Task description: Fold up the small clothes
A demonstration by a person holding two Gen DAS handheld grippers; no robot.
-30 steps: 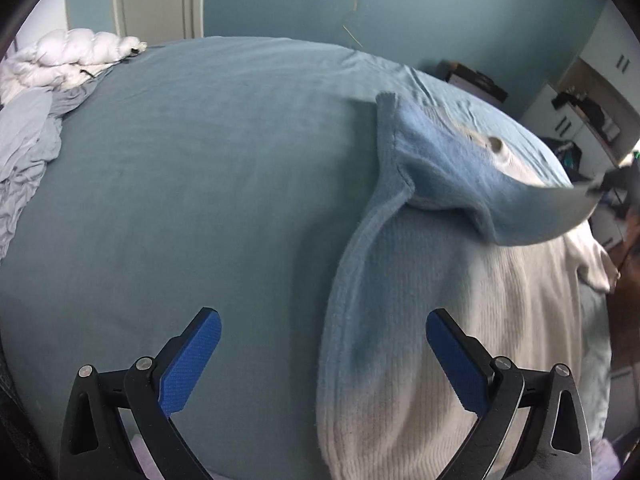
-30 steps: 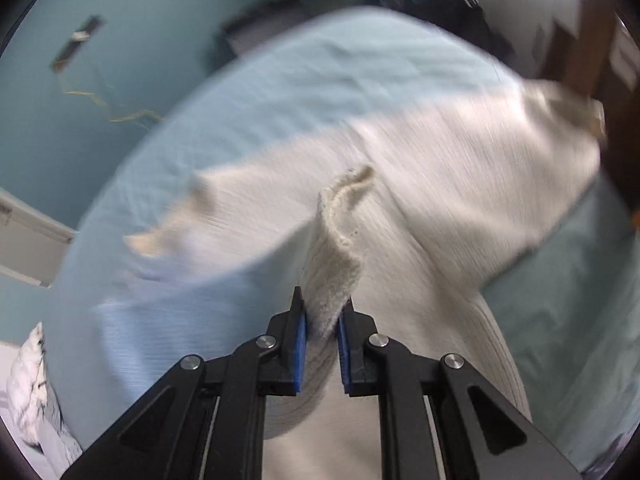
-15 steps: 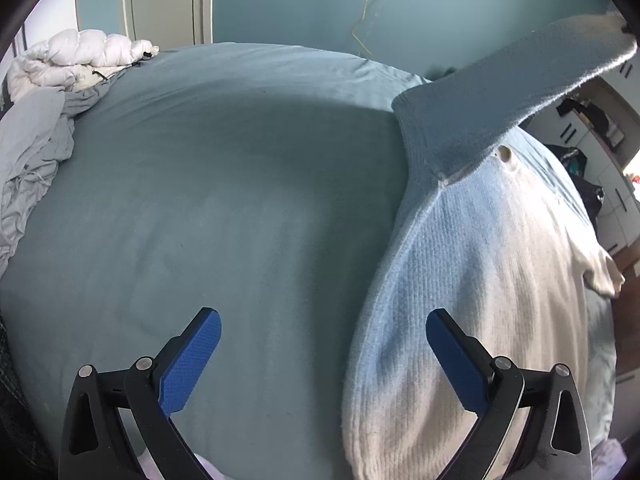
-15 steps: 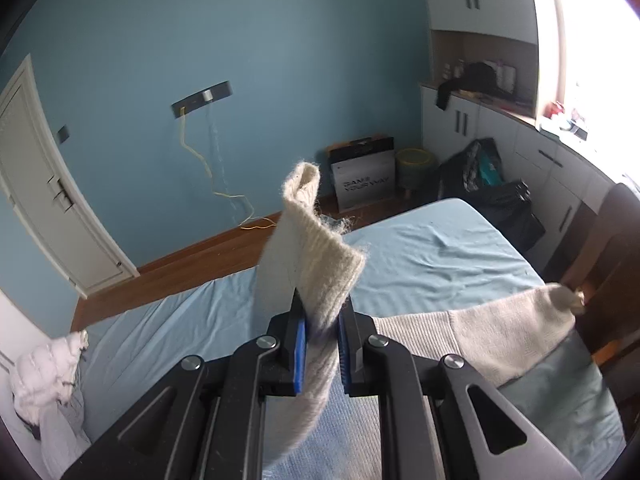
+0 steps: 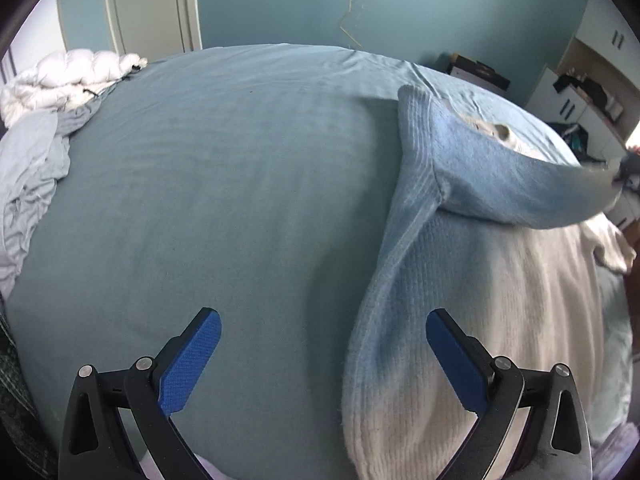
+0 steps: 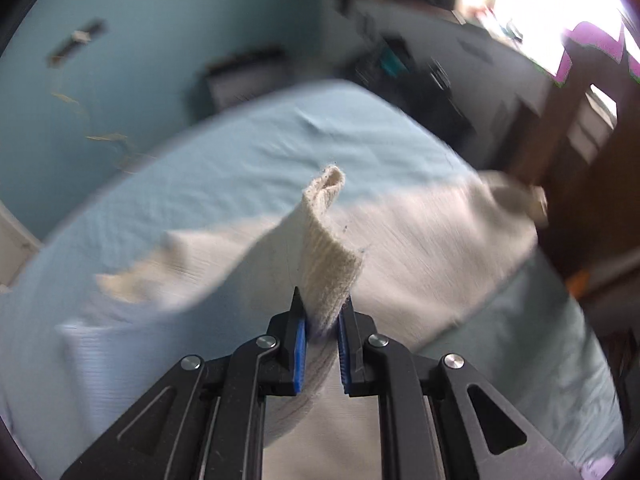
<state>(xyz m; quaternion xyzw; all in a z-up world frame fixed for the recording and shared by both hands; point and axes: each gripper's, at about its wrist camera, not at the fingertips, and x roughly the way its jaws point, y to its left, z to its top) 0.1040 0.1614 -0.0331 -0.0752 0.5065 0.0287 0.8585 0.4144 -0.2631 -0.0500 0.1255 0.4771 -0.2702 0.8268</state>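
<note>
A cream ribbed knit sweater lies spread on the blue bed sheet, on the right half of the left wrist view. One sleeve is stretched sideways across the sweater's upper part toward the right edge. My left gripper hovers open above the sweater's left hem edge, nothing between its blue pads. In the right wrist view my right gripper is shut on the sleeve cuff, which sticks up between the pads. The sweater's body lies blurred below it.
A white puffy duvet and crumpled light sheets lie at the bed's left end. A door and teal wall stand behind. Cabinets and dark clutter are at the right, with a wooden chair beside the bed.
The right gripper swung the sleeve high into the air half a second ago, then brought it back down across the sweater toward the right. The left gripper stayed open and nearly still.
</note>
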